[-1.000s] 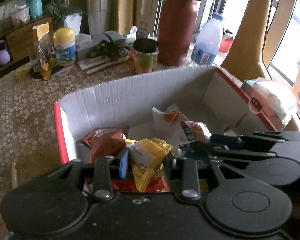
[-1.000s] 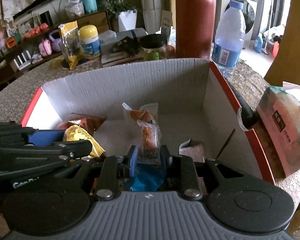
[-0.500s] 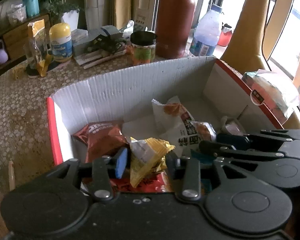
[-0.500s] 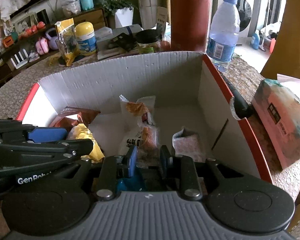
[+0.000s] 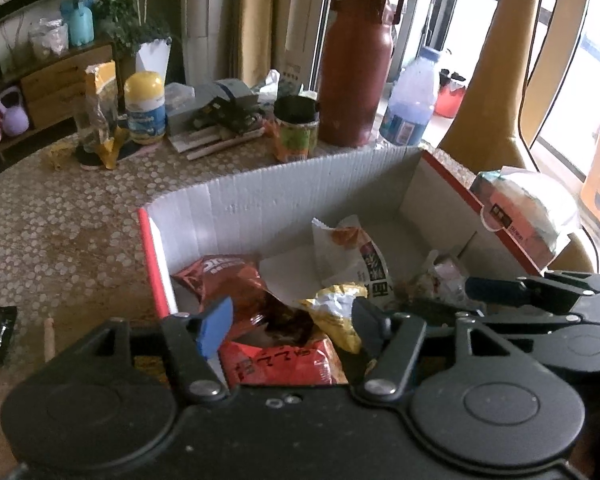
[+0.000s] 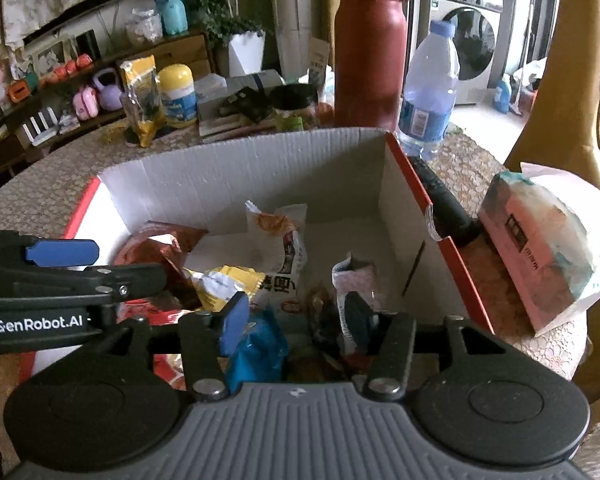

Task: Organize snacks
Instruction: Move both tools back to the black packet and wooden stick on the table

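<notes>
Left gripper (image 5: 290,320) low centre of its frame, jaws spread wide and empty, poised over the cardboard box (image 5: 284,200). Right gripper (image 6: 296,316) likewise low centre, jaws spread, pinching nothing — the left one crossing in from the left edge of that view. Inside the box, at frame centre: a dark red snack bag (image 5: 228,280) toward the left wall, a yellow packet (image 5: 336,304) beside it, a white packet with orange print (image 5: 348,248) leaning further back, a blue packet (image 6: 260,348) just below the right jaws. On the tabletop (image 5: 60,232) behind the box — a tall red flask (image 5: 356,68) and a water bottle (image 6: 432,88), upper centre. Tissue pack (image 6: 540,248) at the right, outside the box.
</notes>
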A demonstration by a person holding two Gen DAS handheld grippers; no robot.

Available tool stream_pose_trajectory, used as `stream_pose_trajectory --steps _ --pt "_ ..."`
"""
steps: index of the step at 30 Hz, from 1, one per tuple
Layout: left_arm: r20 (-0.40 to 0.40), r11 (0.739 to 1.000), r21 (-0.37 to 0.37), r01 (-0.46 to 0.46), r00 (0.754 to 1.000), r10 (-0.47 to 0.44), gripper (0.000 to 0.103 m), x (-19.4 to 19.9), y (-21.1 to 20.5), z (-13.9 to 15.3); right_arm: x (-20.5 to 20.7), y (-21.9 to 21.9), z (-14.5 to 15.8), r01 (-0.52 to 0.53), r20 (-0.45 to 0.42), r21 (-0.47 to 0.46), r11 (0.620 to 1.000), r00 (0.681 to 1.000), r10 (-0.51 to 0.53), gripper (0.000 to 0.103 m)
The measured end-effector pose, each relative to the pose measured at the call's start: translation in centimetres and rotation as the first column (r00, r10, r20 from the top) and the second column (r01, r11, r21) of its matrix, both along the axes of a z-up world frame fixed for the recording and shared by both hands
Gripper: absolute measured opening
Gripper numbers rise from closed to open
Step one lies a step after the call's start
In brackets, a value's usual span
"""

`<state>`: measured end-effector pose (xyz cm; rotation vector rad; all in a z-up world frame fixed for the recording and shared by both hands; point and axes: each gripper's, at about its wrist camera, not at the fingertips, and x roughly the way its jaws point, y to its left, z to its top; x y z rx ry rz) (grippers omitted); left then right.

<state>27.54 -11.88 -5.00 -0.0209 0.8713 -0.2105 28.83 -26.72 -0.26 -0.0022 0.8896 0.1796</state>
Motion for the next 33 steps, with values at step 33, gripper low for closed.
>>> stream_pose_trajectory --steps 33 --pt "0.216 0.997 -0.053 -0.055 0.974 0.065 0.102 -12.2 9.6 8.2 -10.8 5.5 8.3 -0.158 0.176 0.15 0.976 0.976 0.131 0.084"
